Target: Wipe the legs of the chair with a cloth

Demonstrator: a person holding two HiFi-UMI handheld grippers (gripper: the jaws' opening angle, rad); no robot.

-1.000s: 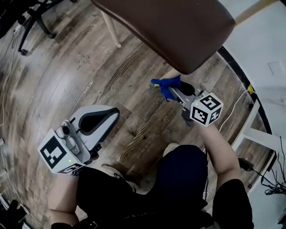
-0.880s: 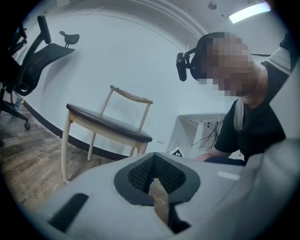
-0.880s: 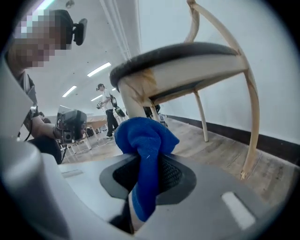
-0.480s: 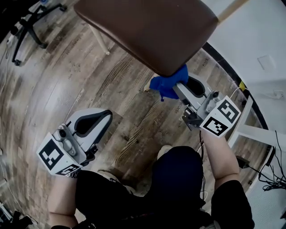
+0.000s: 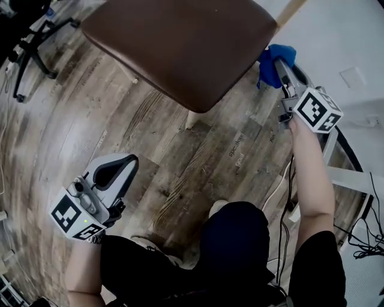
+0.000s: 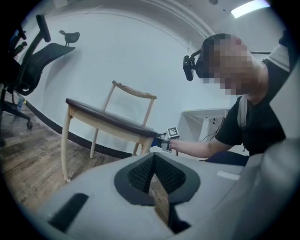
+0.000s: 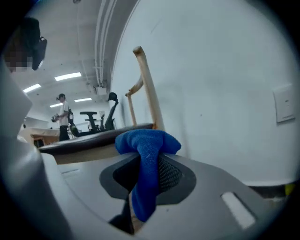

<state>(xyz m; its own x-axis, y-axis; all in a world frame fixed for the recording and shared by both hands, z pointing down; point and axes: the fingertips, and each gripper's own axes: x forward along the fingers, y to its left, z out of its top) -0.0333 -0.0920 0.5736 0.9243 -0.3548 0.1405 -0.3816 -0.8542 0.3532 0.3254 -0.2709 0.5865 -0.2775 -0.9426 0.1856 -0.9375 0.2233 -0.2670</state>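
The wooden chair with a brown seat (image 5: 180, 48) stands ahead of me; one pale front leg (image 5: 191, 119) shows under the seat's near corner. My right gripper (image 5: 277, 63) is up at the seat's right side beside the back post (image 5: 292, 9), shut on a blue cloth (image 5: 271, 65). In the right gripper view the cloth (image 7: 147, 145) bulges out of the jaws and hangs down, close to the back post (image 7: 149, 89). My left gripper (image 5: 117, 169) hovers low over the floor at the left, shut and holding nothing. The left gripper view shows the whole chair (image 6: 108, 117) side-on.
An office chair base (image 5: 36, 42) stands on the wood floor at the far left. A white frame (image 5: 348, 177) and cables (image 5: 287, 186) lie along the wall at the right. My knees (image 5: 234, 240) are at the bottom.
My right gripper has carried the cloth from low beside the front leg up and right to the seat's right side by the back post. The left gripper has barely moved.
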